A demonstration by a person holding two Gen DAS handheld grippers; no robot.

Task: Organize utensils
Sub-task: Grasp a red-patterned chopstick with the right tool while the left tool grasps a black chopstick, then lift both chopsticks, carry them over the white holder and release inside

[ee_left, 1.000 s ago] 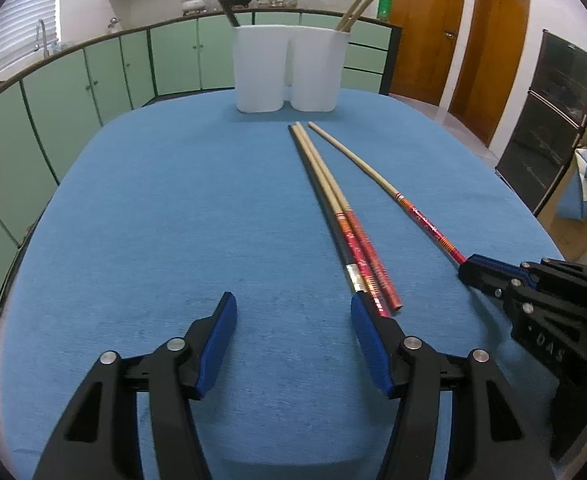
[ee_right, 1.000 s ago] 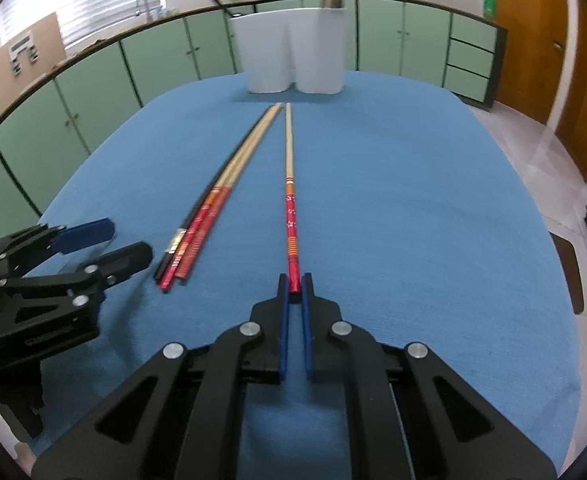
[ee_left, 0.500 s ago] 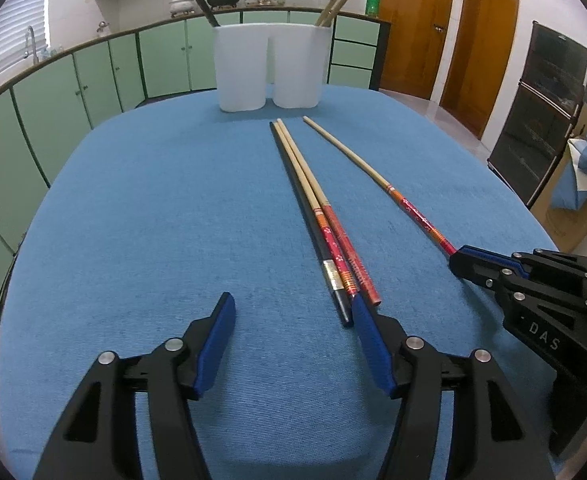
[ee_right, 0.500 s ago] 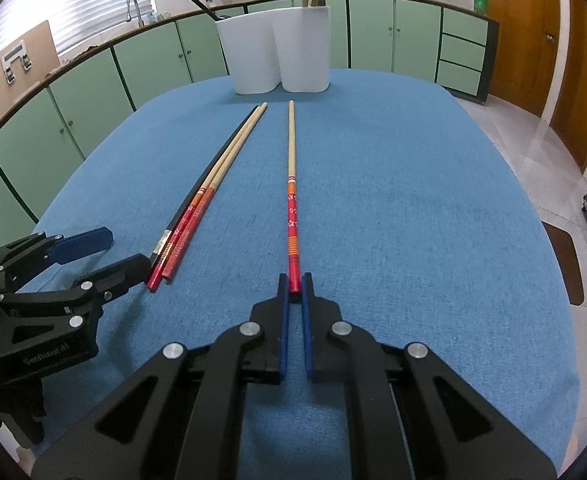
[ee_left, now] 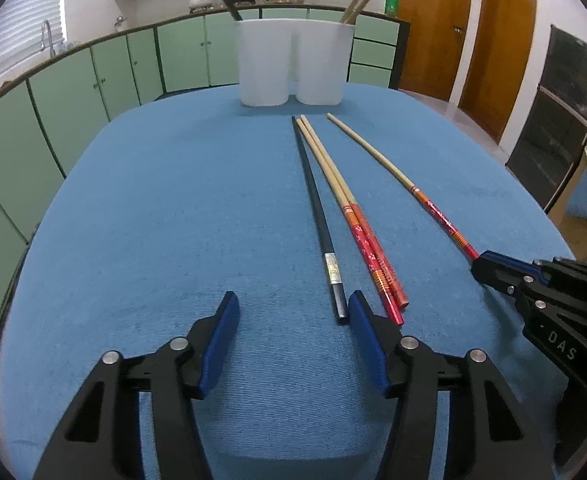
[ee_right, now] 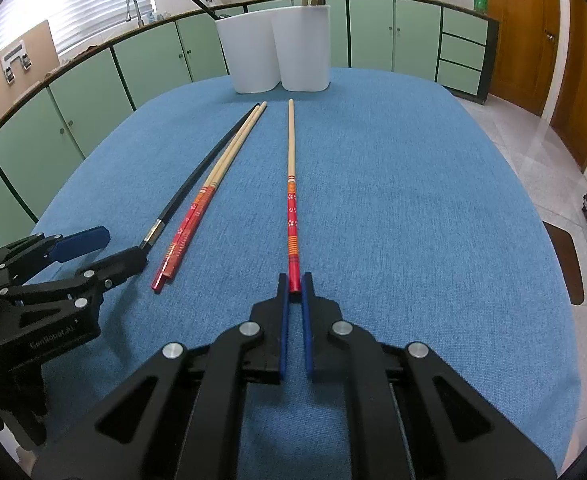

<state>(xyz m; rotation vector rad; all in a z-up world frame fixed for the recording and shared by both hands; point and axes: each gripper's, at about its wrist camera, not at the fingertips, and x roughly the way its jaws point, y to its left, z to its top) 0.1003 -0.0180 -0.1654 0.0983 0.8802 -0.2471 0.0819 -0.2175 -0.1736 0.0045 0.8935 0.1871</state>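
Lone chopstick being pinched at its red end, black one being closed in on

The red-ended chopstick (ee_right: 291, 200) is being gripped by the right claw (ee_right: 294, 286), its long axis running straight up the frame toward the white holders (ee_right: 273, 56). The left claw (ee_left: 291, 312) is closing with nothing between its fingers; the black chopstick (ee_left: 319, 220) is lying just inside its right finger on the blue worktop (ee_left: 153, 220).
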